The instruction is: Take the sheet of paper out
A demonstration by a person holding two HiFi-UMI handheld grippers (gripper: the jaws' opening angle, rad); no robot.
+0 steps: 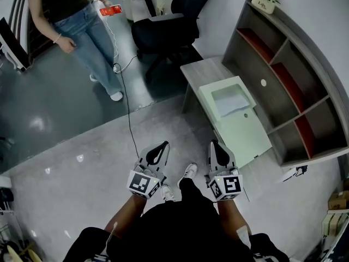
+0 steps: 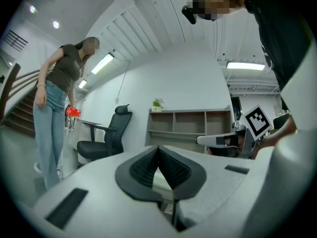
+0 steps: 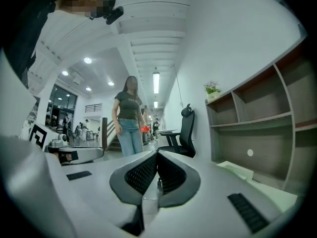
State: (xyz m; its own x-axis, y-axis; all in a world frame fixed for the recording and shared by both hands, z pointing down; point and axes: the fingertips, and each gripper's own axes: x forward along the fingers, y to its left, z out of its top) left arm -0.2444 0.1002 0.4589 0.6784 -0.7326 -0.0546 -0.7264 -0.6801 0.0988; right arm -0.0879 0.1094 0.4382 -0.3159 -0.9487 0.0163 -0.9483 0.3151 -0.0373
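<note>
Paper sheet, white, lies in pale-green tray; left tongs and right tongs closed, empty

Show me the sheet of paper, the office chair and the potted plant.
sheet of paper (image 1: pixel 232 103): head view, middle of the sheet
office chair (image 1: pixel 159 34): head view, on its black seat
potted plant (image 1: pixel 264 5): head view, on its white pot

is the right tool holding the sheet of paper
No, the right tool is shut on nothing, and the paper lies apart from it in the recess of the pale green box.
</note>
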